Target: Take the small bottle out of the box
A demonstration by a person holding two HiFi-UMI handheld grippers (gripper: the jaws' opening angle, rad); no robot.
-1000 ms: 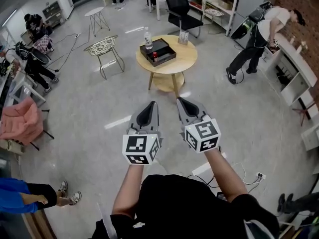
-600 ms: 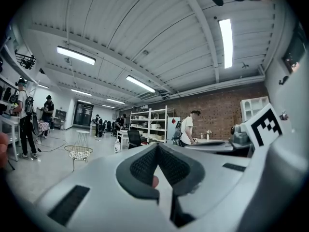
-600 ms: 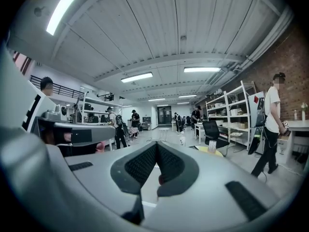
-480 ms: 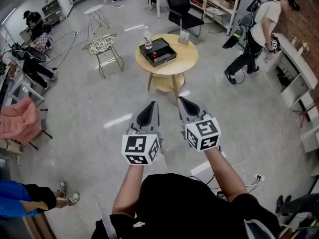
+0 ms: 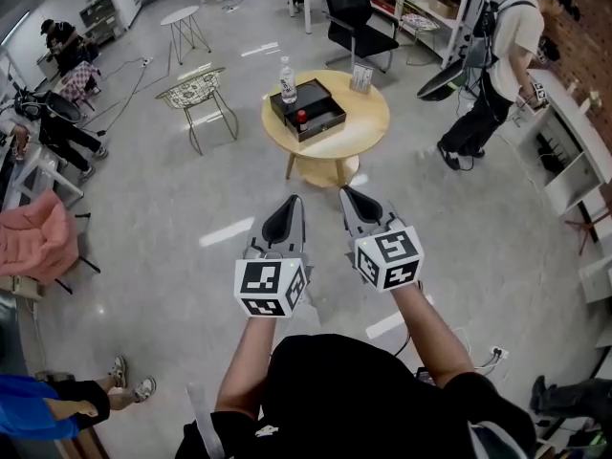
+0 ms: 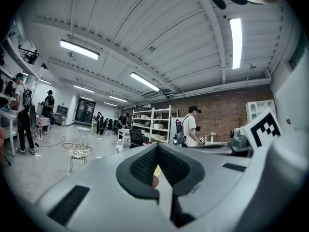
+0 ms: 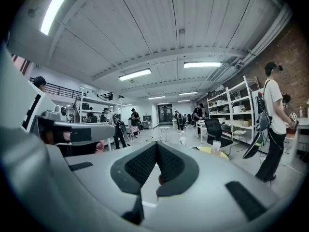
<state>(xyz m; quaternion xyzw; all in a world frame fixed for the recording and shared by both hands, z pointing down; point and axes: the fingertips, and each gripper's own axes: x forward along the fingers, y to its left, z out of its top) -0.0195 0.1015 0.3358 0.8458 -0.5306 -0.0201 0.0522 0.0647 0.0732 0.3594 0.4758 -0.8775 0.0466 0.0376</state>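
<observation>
A black open box [image 5: 308, 109] sits on a round wooden table [image 5: 368, 127] ahead of me. Inside it stands a small bottle with a red cap [image 5: 300, 118]. A clear water bottle [image 5: 286, 80] stands at the box's far left corner. My left gripper [image 5: 292, 200] and right gripper [image 5: 346, 192] are held side by side, well short of the table, both shut and empty. In the left gripper view the jaws [image 6: 157, 146] meet at the tip. The right gripper view shows its jaws [image 7: 157, 144] closed the same way.
A wire chair [image 5: 198, 89] stands left of the table and a black office chair [image 5: 356, 12] behind it. A person [image 5: 497, 55] stands at the right by white shelves. A pink chair [image 5: 38, 237] is at the far left. A card stand [image 5: 361, 79] sits on the table.
The table with the box has drawn closer and sits lower in the head view. The person at the right has stepped and straightened. Both grippers keep their pose and stay shut.
</observation>
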